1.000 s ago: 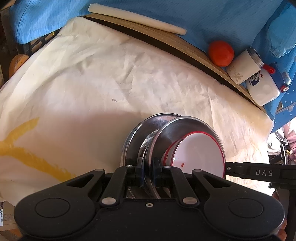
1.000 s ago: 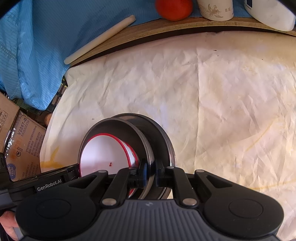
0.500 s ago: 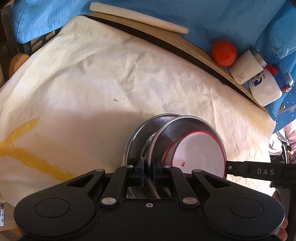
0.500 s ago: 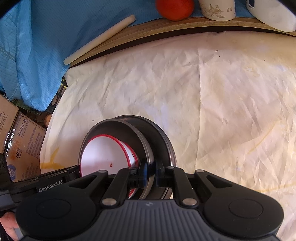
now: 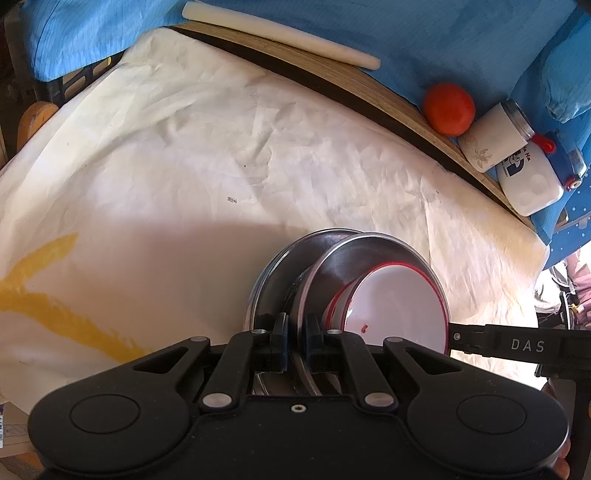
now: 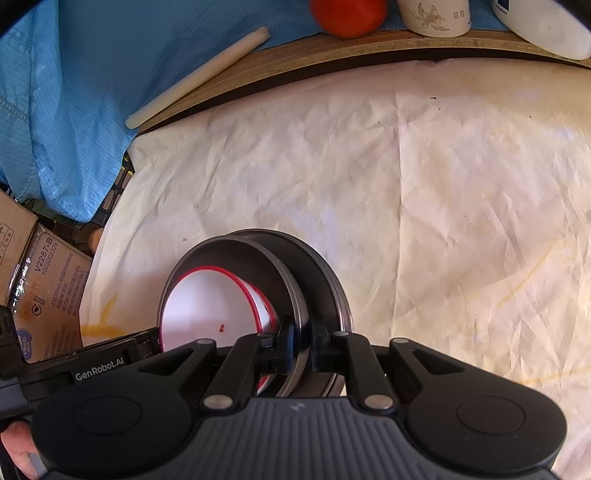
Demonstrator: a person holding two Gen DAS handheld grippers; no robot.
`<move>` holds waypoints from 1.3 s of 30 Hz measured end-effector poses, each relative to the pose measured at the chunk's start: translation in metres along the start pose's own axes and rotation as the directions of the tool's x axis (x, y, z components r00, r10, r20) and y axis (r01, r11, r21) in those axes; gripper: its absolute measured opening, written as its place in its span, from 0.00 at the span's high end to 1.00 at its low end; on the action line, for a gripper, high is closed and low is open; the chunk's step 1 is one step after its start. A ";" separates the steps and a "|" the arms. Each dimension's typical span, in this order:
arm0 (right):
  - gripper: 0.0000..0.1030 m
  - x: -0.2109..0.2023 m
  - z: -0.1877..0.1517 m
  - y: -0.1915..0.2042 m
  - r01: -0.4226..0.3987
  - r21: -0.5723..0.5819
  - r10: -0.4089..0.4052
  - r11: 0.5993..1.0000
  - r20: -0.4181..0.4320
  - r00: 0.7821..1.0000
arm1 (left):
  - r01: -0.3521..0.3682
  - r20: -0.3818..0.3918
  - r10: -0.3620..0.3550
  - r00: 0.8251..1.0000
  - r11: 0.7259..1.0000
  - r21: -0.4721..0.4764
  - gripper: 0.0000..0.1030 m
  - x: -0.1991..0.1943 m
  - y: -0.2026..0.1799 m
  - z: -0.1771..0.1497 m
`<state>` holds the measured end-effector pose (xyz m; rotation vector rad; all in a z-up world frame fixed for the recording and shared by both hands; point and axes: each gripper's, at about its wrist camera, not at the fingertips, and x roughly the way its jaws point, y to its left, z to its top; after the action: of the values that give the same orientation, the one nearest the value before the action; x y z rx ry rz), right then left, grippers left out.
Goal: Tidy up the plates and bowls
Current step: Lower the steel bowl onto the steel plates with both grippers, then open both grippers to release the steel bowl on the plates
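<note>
Two steel dishes (image 5: 347,266), one red-rimmed white bowl (image 5: 399,302) (nested inside), one tomato (image 5: 448,109), two white containers (image 5: 495,142).

Orange fruit (image 5: 448,108), white cup (image 5: 493,142), white rod (image 5: 280,34) on blue cloth (image 5: 332,22).

a: stack (image 5: 354,295) sits near edge of the cloth (image 5: 184,147), just ahead of both grippers. small bowl (image 5: 399,306) nested in steel bowl (image 5: 354,266), plate (image 5: 273,280) under them.

b: grips?

a: left gripper (image 5: 295,332) clamps the stack's rim from one side, right gripper (image 6: 304,332) from the opposite side.

b: background?

a: board (image 5: 332,77) behind the cloth. on it: stick (image 5: 280,33) left, then tomato (image 5: 448,109), cup (image 5: 491,140), bottle (image 5: 535,177) rightward.
</note>
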<state>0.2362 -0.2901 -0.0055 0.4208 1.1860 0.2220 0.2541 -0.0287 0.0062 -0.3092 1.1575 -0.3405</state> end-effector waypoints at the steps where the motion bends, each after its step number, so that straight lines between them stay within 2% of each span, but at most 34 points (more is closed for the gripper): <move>1: 0.88 0.000 0.000 0.000 0.000 0.000 0.000 1.000 0.000 1.000 | 0.002 0.000 -0.002 1.000 1.000 -0.002 0.93 0.000 0.000 0.000; 22: 0.87 0.001 0.000 0.001 0.010 -0.053 -0.010 0.999 -0.007 1.000 | 0.000 0.013 0.000 1.000 1.000 0.003 0.91 0.000 0.000 -0.001; 33: 0.78 -0.005 0.001 0.002 0.039 -0.082 -0.037 0.996 0.026 0.999 | -0.005 0.011 0.005 1.000 1.000 0.001 0.89 0.000 0.000 0.000; 39: 0.78 -0.005 0.002 0.000 0.031 -0.082 -0.029 0.996 0.026 0.999 | -0.015 0.027 0.015 1.000 1.000 0.010 0.85 -0.003 0.000 0.000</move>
<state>0.2359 -0.2923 -0.0006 0.3324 1.1542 0.2379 0.2532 -0.0272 0.0091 -0.2952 1.1311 -0.3278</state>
